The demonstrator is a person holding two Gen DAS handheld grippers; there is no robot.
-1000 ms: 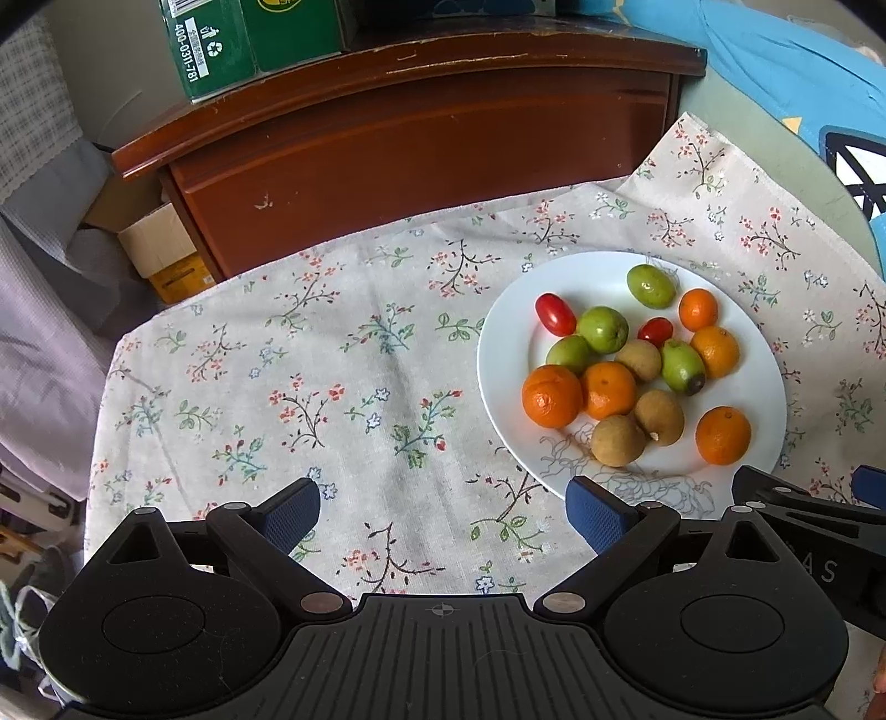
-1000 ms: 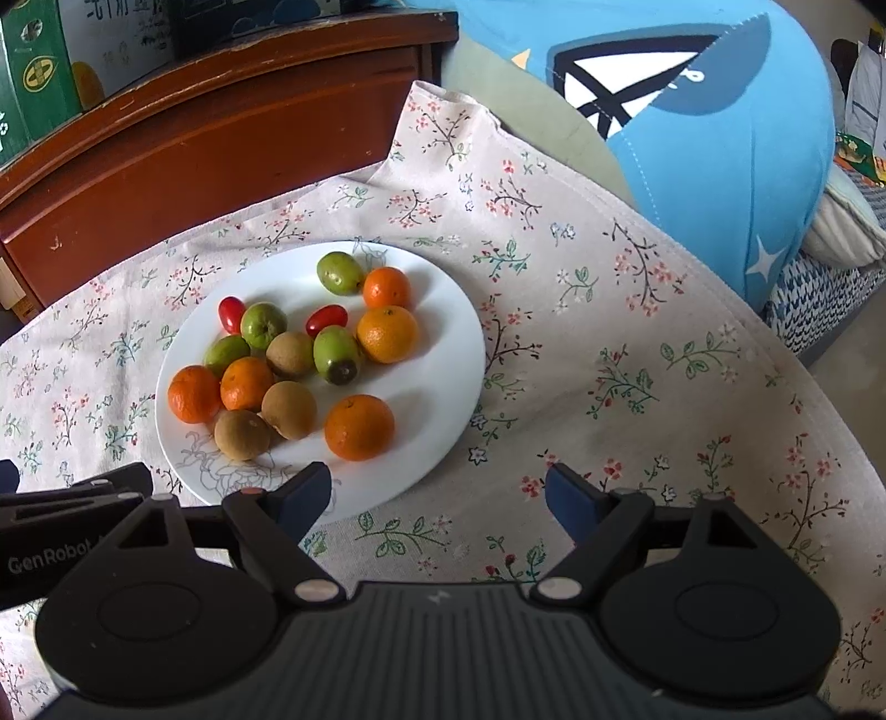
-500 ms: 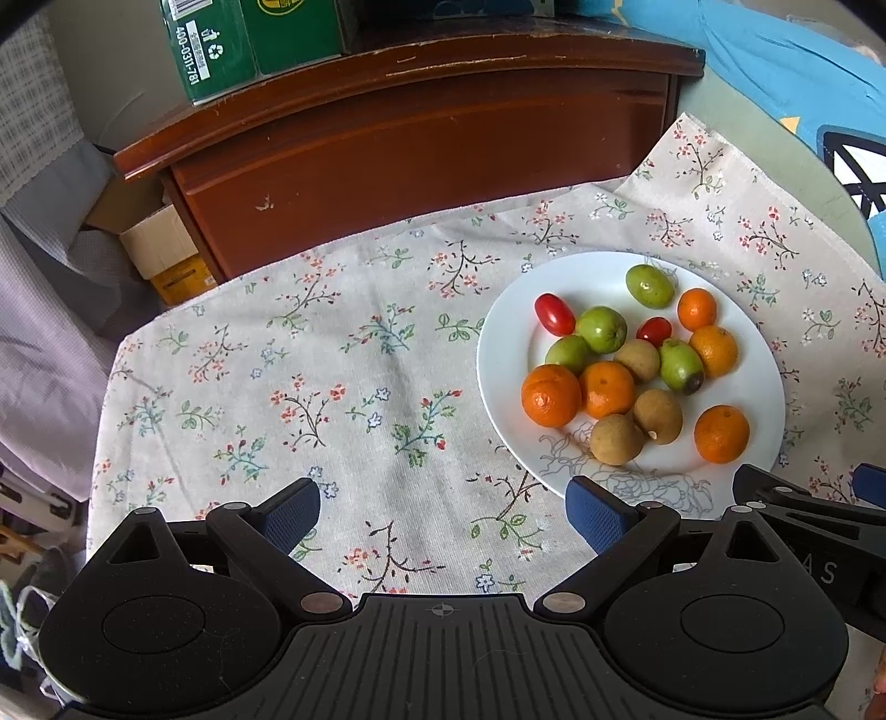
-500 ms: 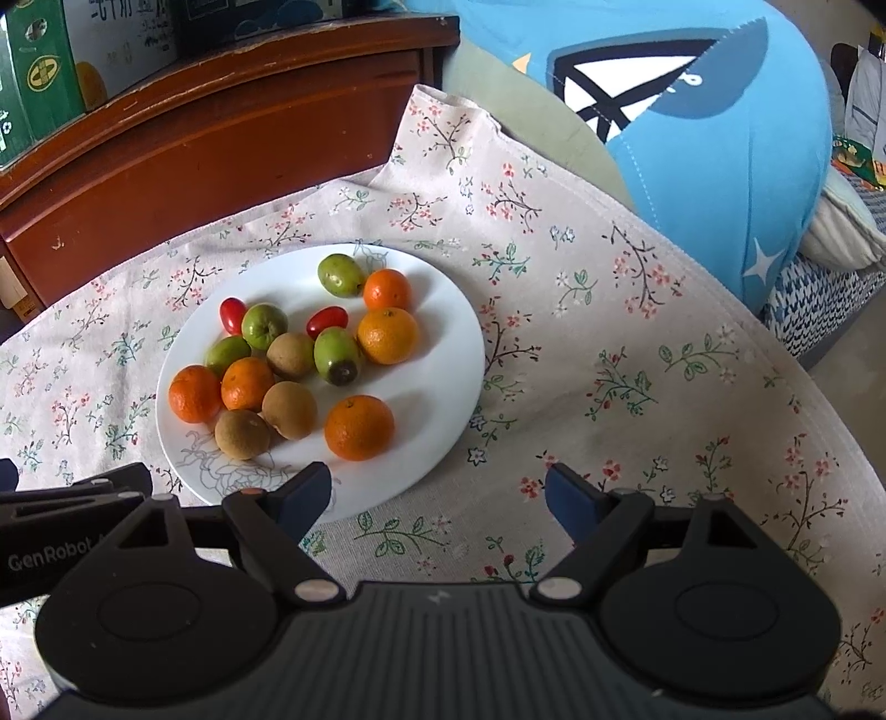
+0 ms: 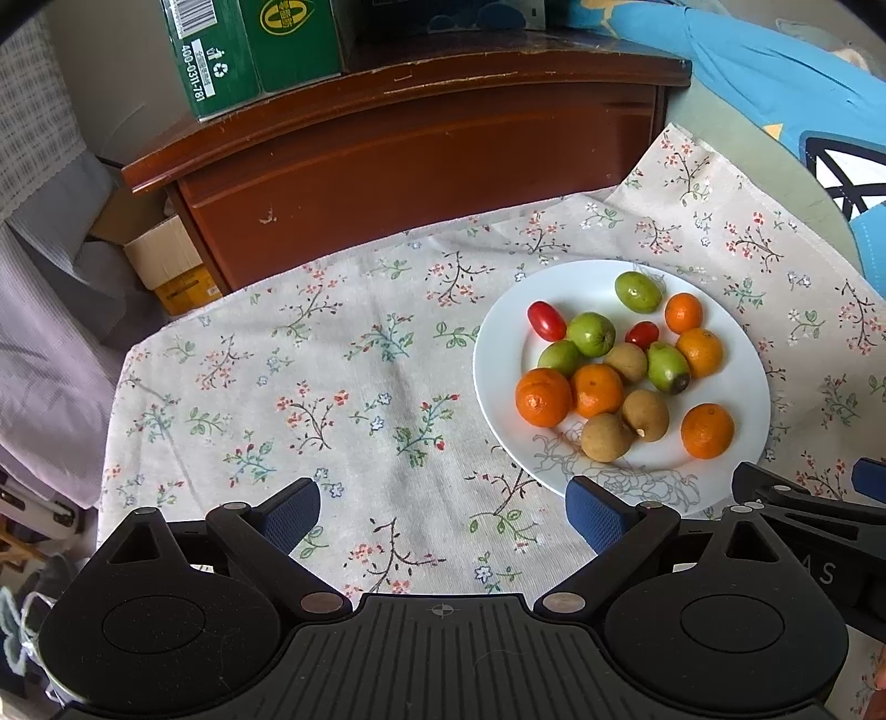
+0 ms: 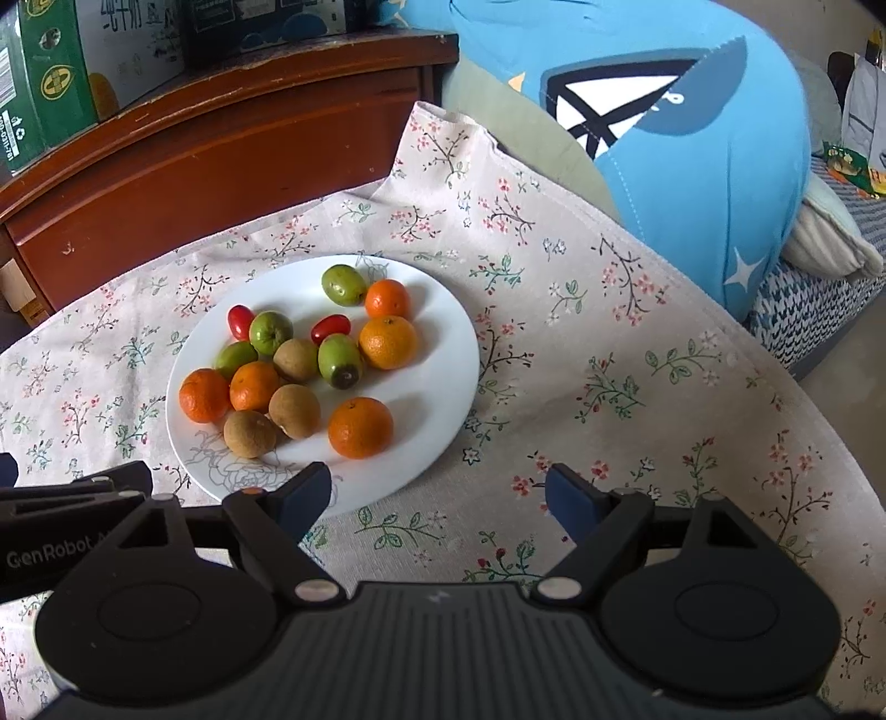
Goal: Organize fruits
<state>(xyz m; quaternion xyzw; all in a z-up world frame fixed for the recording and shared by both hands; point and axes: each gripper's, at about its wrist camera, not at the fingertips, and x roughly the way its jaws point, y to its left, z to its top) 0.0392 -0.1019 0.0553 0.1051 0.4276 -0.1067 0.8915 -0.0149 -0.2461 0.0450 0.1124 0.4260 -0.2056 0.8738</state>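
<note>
A white plate [image 5: 498, 354] [image 6: 443, 354] on the floral tablecloth holds several mixed fruits. Among them are small oranges [image 5: 542, 396] [image 6: 360, 427], green fruits [image 5: 638, 292] [image 6: 343, 284], brown round fruits [image 5: 607, 437] [image 6: 249, 433] and two red cherry tomatoes [image 5: 546, 320] [image 6: 330, 328]. My left gripper [image 5: 443, 512] hangs open over bare cloth, left of the plate's near rim. My right gripper [image 6: 440, 495] is open too, its left finger over the plate's near rim. Neither holds anything.
A dark wooden cabinet [image 5: 421, 166] stands behind the table, with green cartons [image 5: 249, 50] on top. A big blue plush cushion [image 6: 692, 144] lies to the right. The floral cloth [image 6: 637, 354] stretches right of the plate to the table's curved edge.
</note>
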